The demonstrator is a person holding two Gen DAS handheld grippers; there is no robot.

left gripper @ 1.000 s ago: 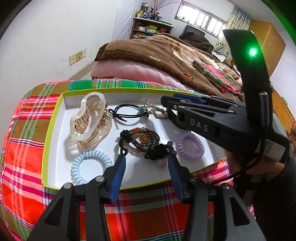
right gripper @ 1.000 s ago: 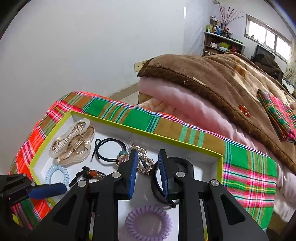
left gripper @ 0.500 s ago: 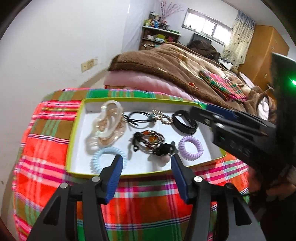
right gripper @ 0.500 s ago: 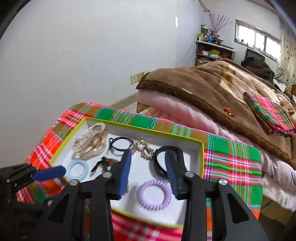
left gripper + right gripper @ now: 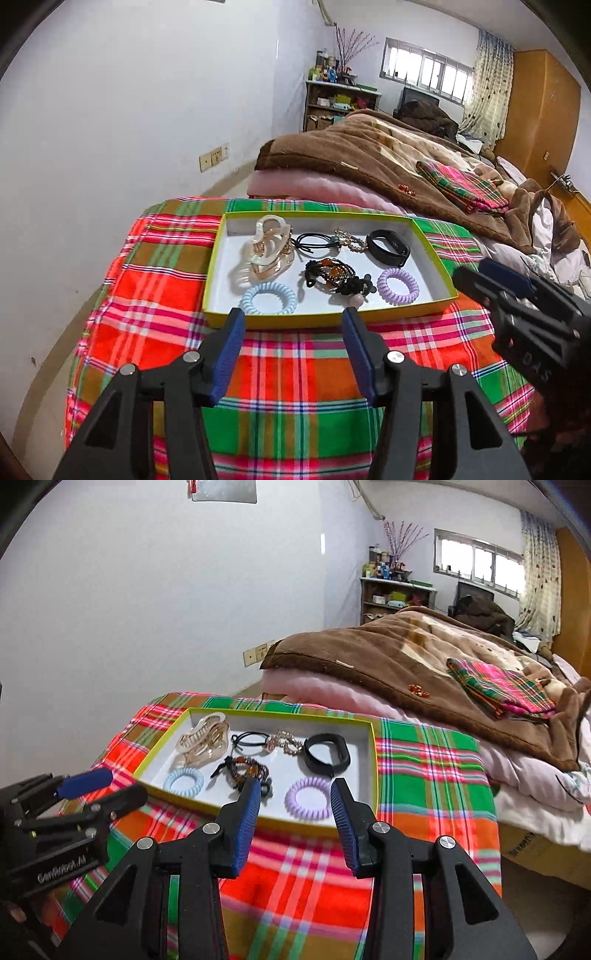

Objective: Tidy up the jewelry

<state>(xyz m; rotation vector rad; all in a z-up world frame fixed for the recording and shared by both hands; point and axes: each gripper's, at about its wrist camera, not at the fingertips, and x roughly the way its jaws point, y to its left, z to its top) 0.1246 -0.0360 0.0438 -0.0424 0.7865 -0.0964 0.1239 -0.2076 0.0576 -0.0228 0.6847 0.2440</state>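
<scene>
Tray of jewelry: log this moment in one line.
left gripper open, empty | right gripper open, empty | both short of tray | black band in tray

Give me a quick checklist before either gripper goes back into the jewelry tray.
1. Left gripper open and holding nothing: ok.
2. Right gripper open and holding nothing: ok.
3. Both grippers apart from the tray: ok.
4. Black band lying inside the tray: ok.
5. Purple coil tie lying apart from its neighbours: ok.
6. Bead bracelet separate from the black hair tie: not ok, they touch.
7. Red beads on the brown blanket meant for the tray: cannot tell.
</scene>
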